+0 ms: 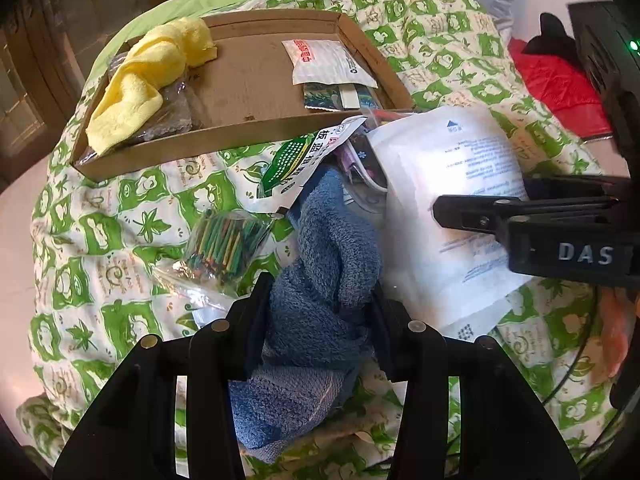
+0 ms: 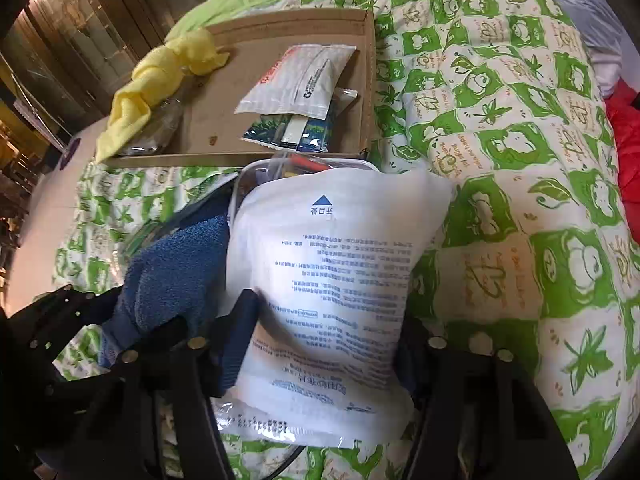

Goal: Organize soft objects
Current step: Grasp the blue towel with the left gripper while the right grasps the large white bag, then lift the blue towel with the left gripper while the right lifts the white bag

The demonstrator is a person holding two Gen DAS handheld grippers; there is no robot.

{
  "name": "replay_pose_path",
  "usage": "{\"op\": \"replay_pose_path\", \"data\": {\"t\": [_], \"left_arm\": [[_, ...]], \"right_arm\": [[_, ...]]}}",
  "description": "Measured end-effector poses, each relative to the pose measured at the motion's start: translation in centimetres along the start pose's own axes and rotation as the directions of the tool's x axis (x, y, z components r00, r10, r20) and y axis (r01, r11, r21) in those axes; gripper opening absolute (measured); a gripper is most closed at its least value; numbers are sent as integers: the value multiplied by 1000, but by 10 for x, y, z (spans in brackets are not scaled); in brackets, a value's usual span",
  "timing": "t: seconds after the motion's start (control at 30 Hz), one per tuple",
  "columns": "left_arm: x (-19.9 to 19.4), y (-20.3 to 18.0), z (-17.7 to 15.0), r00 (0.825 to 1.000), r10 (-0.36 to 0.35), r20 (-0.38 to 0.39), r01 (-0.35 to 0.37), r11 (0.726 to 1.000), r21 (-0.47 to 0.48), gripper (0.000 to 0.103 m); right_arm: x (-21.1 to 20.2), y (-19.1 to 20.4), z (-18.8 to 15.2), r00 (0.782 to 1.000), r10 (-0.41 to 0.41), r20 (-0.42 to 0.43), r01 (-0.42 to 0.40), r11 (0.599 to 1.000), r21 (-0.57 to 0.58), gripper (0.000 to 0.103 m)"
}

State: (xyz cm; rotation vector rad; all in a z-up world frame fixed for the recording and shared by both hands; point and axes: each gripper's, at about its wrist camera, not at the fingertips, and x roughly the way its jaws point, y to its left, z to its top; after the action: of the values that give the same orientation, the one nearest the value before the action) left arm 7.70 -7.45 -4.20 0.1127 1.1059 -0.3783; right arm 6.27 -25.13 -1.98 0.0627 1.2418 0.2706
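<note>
The left gripper [image 1: 320, 312] is clamped on a blue towel [image 1: 316, 280], thick and loopy, bunched into a rumpled roll that bulges out between the two pads. It lies on the green-and-white quilt [image 1: 120, 220], just in front of the cardboard tray [image 1: 256, 80].

Right beside it the right gripper [image 2: 324, 344] has its pads pressed on either side of a white packet [image 2: 332, 280]: a soft, puffy pouch with a blue triangle near the far end and rows of small print across its face. The packet touches the towel and leans over a clear pouch [image 2: 304, 162] at the tray's near wall.

A green-printed sachet [image 1: 298, 164] lies against the towel's far end, and a bag of green sticks [image 1: 224, 242] sits on the quilt to its left.

In the tray, a yellow cloth [image 1: 148, 80] is draped over the left corner, and a white sachet [image 1: 326, 62] overlaps a dark one [image 1: 340, 98] on the right.
</note>
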Motion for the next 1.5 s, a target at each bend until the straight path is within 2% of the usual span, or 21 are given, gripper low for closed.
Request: {"op": "replay_pose_path", "data": {"t": [0.07, 0.1, 0.17, 0.4, 0.47, 0.5, 0.7, 0.93, 1.33, 1.5], "left_arm": [[-5, 1, -1, 1000, -17, 4, 17, 1000, -11, 44], [-6, 1, -1, 1000, -24, 4, 24, 1000, -15, 44], [-9, 2, -3, 1000, -25, 4, 25, 1000, -19, 44], [-14, 3, -7, 1000, -21, 3, 22, 999, -35, 44], [-14, 6, -7, 1000, -18, 3, 18, 999, -45, 44], [-14, 7, -8, 1000, -14, 2, 15, 999, -48, 44], [-12, 14, -7, 1000, 8, -10, -8, 997, -73, 44], [-24, 21, -5, 999, 19, 40, -15, 995, -97, 44], [-33, 23, -2, 997, 12, 71, -4, 994, -112, 44], [-53, 21, -5, 995, 11, 100, 1, 994, -113, 44]], "right_arm": [[-7, -3, 0, 998, 63, -10, -62, 998, 26, 53], [-9, -5, -1, 991, 127, -29, -125, 991, 50, 51], [-7, -2, -1, 978, 197, -63, -193, 979, 68, 50], [7, 7, -14, 965, 222, -143, -212, 974, 80, 50], [7, 8, -15, 968, 204, -146, -196, 978, 66, 45], [6, 9, -15, 970, 195, -145, -188, 980, 57, 38], [6, 7, -15, 977, 189, -97, -186, 982, 36, 29], [-8, 0, -7, 974, 225, -36, -223, 974, 46, 16], [-27, -11, -9, 969, 245, -24, -243, 968, 61, 13], [-32, -23, -13, 958, 283, -35, -278, 955, 102, 13]]}}
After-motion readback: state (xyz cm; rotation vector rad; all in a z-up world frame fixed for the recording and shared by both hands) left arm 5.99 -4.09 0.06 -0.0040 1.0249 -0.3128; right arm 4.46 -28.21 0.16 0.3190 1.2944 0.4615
